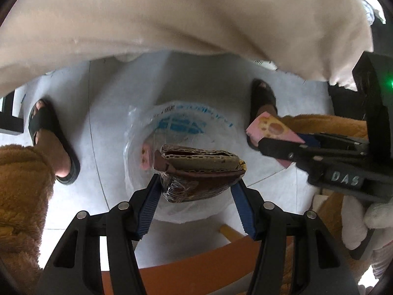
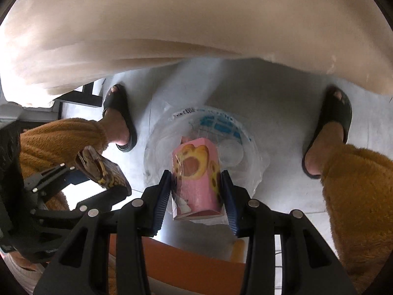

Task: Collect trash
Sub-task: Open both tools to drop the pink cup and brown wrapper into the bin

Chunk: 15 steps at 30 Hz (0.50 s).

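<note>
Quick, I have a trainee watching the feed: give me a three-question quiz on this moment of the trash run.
1. True or false: the left gripper is empty.
2. What does the right gripper hold? A) a bottle B) a pink box C) a spoon
3. What lies on the floor below both grippers?

Key:
1. False: it is shut on a brown box.
2. B
3. A bin lined with a clear bag, between the person's two slippered feet.
</note>
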### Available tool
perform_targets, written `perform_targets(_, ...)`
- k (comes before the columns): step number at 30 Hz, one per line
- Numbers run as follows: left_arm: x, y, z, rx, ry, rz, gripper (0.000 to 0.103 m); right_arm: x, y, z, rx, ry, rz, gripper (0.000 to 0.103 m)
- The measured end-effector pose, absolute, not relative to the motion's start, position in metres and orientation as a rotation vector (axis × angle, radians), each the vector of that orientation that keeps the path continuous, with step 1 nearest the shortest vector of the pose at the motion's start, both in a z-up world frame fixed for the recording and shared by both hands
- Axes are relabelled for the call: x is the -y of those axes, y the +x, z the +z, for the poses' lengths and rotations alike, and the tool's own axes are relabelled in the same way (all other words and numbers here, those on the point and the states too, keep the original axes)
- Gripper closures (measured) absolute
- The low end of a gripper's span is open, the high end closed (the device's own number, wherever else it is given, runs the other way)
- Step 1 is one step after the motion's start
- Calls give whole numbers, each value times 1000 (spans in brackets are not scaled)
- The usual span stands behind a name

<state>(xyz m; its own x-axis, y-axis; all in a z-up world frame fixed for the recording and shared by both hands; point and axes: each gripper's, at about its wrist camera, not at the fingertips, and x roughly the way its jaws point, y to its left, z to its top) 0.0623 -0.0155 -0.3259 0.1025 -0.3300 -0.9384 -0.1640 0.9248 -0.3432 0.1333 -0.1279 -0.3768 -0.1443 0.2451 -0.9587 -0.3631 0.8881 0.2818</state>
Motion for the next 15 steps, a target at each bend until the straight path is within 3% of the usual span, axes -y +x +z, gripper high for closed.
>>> perform_targets(15, 25, 68, -354, -1612, -418, -152, 46, 130, 137, -408, -1774, -51, 472, 61)
